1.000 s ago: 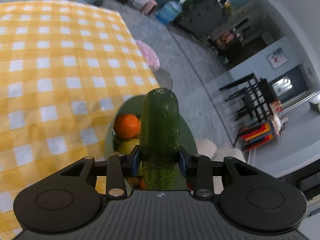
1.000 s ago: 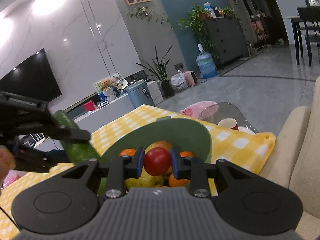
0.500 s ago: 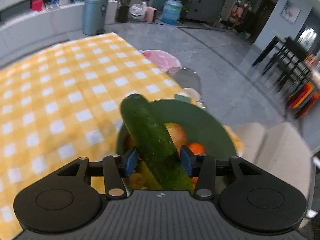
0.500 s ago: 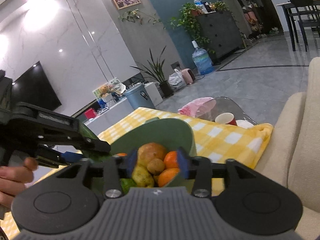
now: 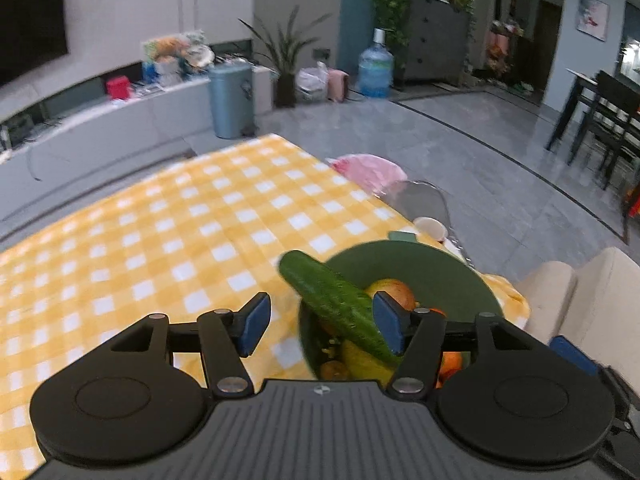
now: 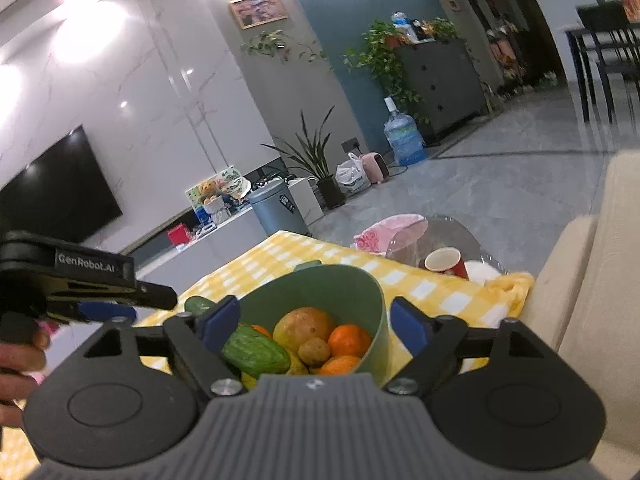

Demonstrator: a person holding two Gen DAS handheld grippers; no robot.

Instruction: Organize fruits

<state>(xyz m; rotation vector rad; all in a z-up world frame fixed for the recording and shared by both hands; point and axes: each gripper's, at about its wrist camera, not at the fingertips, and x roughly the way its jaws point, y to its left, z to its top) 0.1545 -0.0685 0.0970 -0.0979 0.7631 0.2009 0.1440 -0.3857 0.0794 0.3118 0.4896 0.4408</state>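
Note:
A green bowl (image 5: pixel 448 276) stands on the yellow checked tablecloth (image 5: pixel 160 248) near its right edge, holding a mango, oranges and other fruit. A green cucumber (image 5: pixel 336 306) lies slanted across the bowl's left rim. My left gripper (image 5: pixel 320 326) is open, just above and left of the bowl, with the cucumber free between its blue pads. In the right wrist view the same bowl (image 6: pixel 352 284) shows with the cucumber (image 6: pixel 256 350) resting on the fruit. My right gripper (image 6: pixel 316 324) is open and empty over the bowl. The left gripper's body (image 6: pixel 88 284) is at its left.
A beige sofa (image 6: pixel 592 300) borders the table on the right. A red paper cup (image 6: pixel 444 264), a white dish and a pink cloth (image 6: pixel 388 230) sit on a glass side table beyond the bowl. A TV bench and a bin stand farther back.
My left gripper opened and let the cucumber drop into the bowl. My right gripper opened wider after releasing the red tomato, which is no longer seen.

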